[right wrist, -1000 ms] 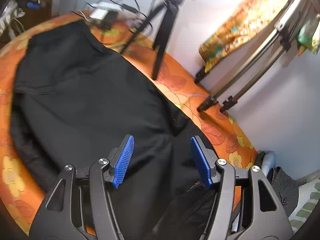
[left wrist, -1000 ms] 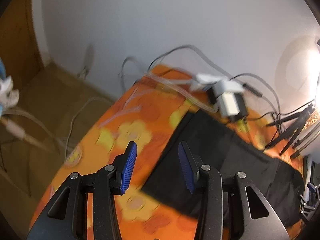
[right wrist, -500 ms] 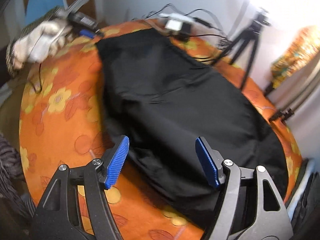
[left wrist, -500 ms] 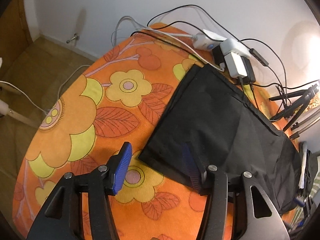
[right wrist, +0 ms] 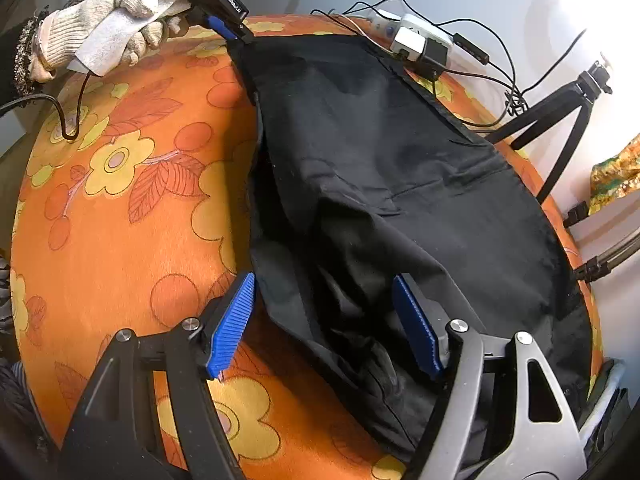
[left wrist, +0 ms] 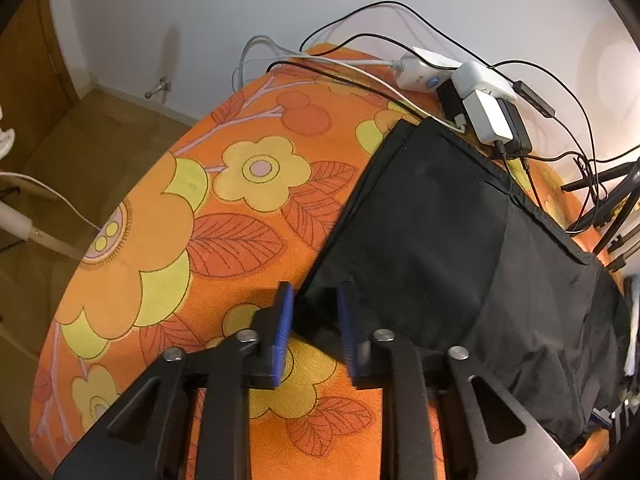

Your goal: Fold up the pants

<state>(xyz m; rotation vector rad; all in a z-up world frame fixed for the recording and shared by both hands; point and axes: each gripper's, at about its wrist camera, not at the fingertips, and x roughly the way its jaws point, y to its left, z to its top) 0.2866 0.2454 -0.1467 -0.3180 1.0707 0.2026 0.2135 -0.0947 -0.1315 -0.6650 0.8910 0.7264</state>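
Black pants (left wrist: 460, 240) lie spread on an orange flowered tablecloth (left wrist: 168, 208). In the left wrist view my left gripper (left wrist: 314, 326) has its blue pads narrowed around the near corner of the leg hem, with cloth between them. In the right wrist view the pants (right wrist: 400, 168) run from the far hem to a rumpled waist end near me. My right gripper (right wrist: 326, 324) is open, straddling the rumpled waist edge low over the cloth. The left gripper (right wrist: 236, 34) shows there at the far hem corner, held by a gloved hand (right wrist: 100, 28).
White and black power adapters with cables (left wrist: 476, 104) lie at the table's far edge beside the hem. A black tripod (right wrist: 560, 108) stands at the right edge. The tablecloth (right wrist: 120, 200) lies bare on the left. The wooden floor (left wrist: 80, 148) lies beyond the table's left edge.
My left gripper came down onto the hem corner and its jaws narrowed around it. My right gripper swung from over the pants' middle to their rumpled near edge, staying open.
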